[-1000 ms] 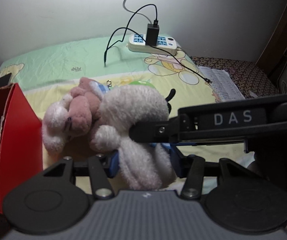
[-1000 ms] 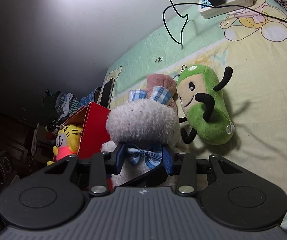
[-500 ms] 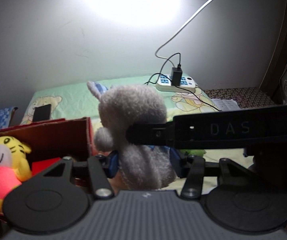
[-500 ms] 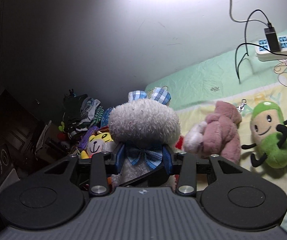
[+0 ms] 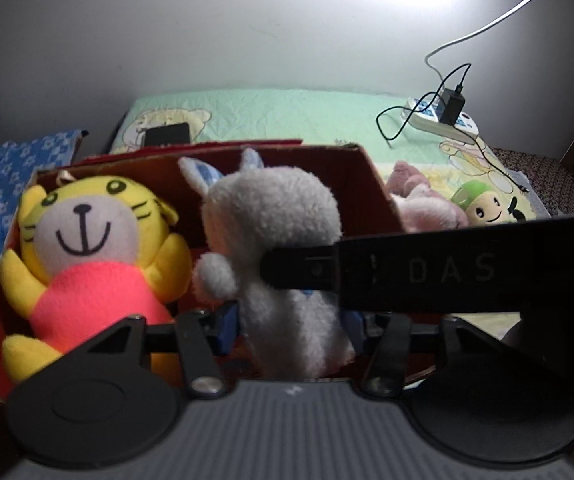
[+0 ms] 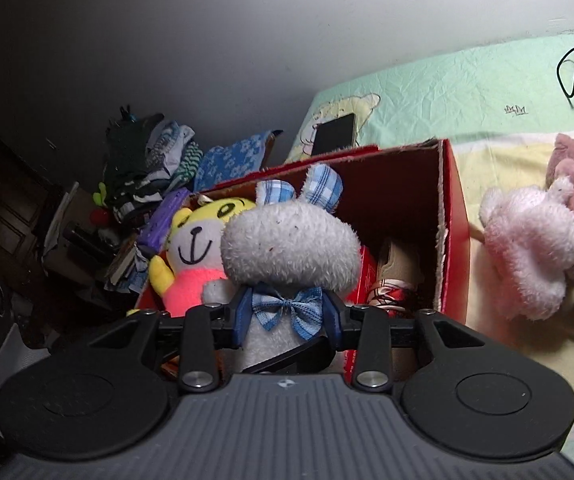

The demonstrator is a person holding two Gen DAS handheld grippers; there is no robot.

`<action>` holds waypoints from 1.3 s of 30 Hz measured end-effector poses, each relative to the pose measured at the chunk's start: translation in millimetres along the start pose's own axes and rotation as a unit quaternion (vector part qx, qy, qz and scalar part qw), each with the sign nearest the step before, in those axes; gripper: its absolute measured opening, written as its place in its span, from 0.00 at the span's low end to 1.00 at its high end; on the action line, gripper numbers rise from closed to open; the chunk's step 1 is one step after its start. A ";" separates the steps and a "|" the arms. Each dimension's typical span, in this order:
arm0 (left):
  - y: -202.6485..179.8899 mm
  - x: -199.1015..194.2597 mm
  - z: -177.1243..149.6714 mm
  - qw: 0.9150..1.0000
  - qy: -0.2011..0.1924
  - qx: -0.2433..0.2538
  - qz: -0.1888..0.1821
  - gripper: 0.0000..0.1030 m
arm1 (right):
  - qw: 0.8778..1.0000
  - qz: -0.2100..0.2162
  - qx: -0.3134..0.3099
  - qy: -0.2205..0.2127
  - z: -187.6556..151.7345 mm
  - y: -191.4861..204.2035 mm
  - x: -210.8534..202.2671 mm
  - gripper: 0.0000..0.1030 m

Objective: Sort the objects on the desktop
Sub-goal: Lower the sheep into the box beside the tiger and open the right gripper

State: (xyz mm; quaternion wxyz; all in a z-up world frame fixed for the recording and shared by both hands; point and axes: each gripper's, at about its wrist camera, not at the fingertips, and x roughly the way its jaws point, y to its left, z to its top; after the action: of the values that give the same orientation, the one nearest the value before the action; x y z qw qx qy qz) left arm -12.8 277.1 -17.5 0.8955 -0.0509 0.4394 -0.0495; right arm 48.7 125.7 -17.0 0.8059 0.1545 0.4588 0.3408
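Note:
Both grippers are shut on one white plush rabbit [image 5: 275, 240] with blue checked ears and a blue bow [image 6: 287, 312]. My left gripper [image 5: 291, 324] clamps its lower body from behind. My right gripper [image 6: 287, 316] clamps its neck from the front, and its finger crosses the left wrist view [image 5: 303, 272]. The rabbit hangs over the open red cardboard box [image 5: 371, 176], which also shows in the right wrist view [image 6: 453, 216]. A yellow tiger plush [image 5: 87, 248] in a pink top lies in the box's left half.
A pink and white plush [image 6: 535, 248] and a green bean plush [image 5: 483, 204] lie on the bedsheet right of the box. A black phone [image 6: 335, 134] lies behind the box. A power strip with charger [image 5: 447, 120] sits at the back right. Clothes pile up at the left.
Both grippers have carried the rabbit left from the sheet, away from the pink and green plushes, to over the red box. The tiger plush has come fully into view.

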 end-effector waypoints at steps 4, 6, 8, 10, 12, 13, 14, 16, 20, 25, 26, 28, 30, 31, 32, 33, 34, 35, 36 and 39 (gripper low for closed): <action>18.2 11.2 -5.9 1.000 0.023 -0.012 -0.010 0.54 | 0.999 -0.035 0.011 0.035 3.2 3.2 22.6 0.34; 20.3 11.7 -7.9 1.000 0.024 -0.008 -0.007 0.54 | 0.998 -0.039 0.018 0.044 4.1 4.0 29.8 0.34; 20.6 14.0 -8.8 1.000 0.027 0.001 -0.001 0.53 | 0.998 -0.037 0.027 0.052 4.7 2.3 35.9 0.34; 19.9 14.6 -9.0 1.000 0.030 0.006 0.002 0.53 | 0.997 -0.033 0.035 0.062 4.9 0.2 41.4 0.35; 22.1 13.9 -11.4 1.000 0.029 0.010 0.004 0.53 | 0.997 -0.030 0.035 0.070 4.3 0.1 45.6 0.35; 23.5 15.0 -13.0 0.999 0.031 0.011 0.003 0.53 | 0.996 -0.030 0.033 0.073 4.0 0.1 47.3 0.35; 24.9 14.9 -14.6 0.999 0.033 0.012 0.002 0.53 | 0.996 -0.033 0.028 0.078 4.4 1.2 50.1 0.35; 25.2 14.2 -14.7 0.999 0.039 0.018 0.000 0.53 | 0.995 -0.039 0.014 0.086 3.4 4.2 52.8 0.35; 21.5 -0.2 -12.6 0.999 0.027 0.030 -0.011 0.55 | 0.996 -0.023 0.028 0.079 8.0 -1.2 41.0 0.37; 19.0 -17.4 -11.0 0.999 0.006 0.039 0.000 0.60 | 0.997 -0.008 0.038 0.060 12.0 -2.5 22.6 0.40; 19.8 -20.0 -10.6 0.999 0.002 0.036 -0.001 0.60 | 0.998 -0.010 0.039 0.053 12.1 -1.8 19.0 0.40; 22.5 -20.1 -9.7 1.000 0.003 0.029 -0.005 0.60 | 0.998 -0.013 0.041 0.041 13.4 -2.0 14.4 0.38; 23.0 -17.0 -9.3 1.000 0.007 0.026 -0.008 0.60 | 0.998 -0.026 0.050 0.034 15.1 -4.3 15.4 0.29; 22.3 -15.6 -9.5 1.000 0.008 0.027 -0.008 0.60 | 0.997 -0.034 0.050 0.037 16.8 -4.8 19.4 0.22; 20.8 -13.7 -9.4 1.000 0.009 0.029 -0.006 0.60 | 0.997 -0.042 0.047 0.041 17.3 -4.2 23.2 0.20; 19.3 -12.6 -9.6 0.999 0.009 0.031 -0.002 0.59 | 0.997 -0.046 0.045 0.042 17.6 -2.7 26.4 0.20; 19.7 -10.3 -9.0 0.999 0.009 0.034 0.003 0.59 | 0.997 -0.046 0.045 0.042 18.0 -2.0 29.5 0.22; 18.4 -9.8 -9.4 0.999 0.008 0.037 0.008 0.59 | 0.997 -0.047 0.048 0.042 18.5 -1.8 32.2 0.22; 17.6 -9.7 -10.1 0.999 0.007 0.040 0.012 0.59 | 0.997 -0.044 0.053 0.043 19.4 -3.3 34.5 0.22; 16.6 -12.7 -11.9 0.999 0.005 0.042 0.016 0.59 | 0.995 -0.022 0.082 0.052 19.9 -7.6 39.7 0.23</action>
State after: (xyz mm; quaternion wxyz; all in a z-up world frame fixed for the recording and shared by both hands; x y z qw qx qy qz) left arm -29.3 294.7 -17.1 0.8952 -0.0054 0.4425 -0.0537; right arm 82.3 149.0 -35.9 0.7732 0.1915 0.5296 0.2917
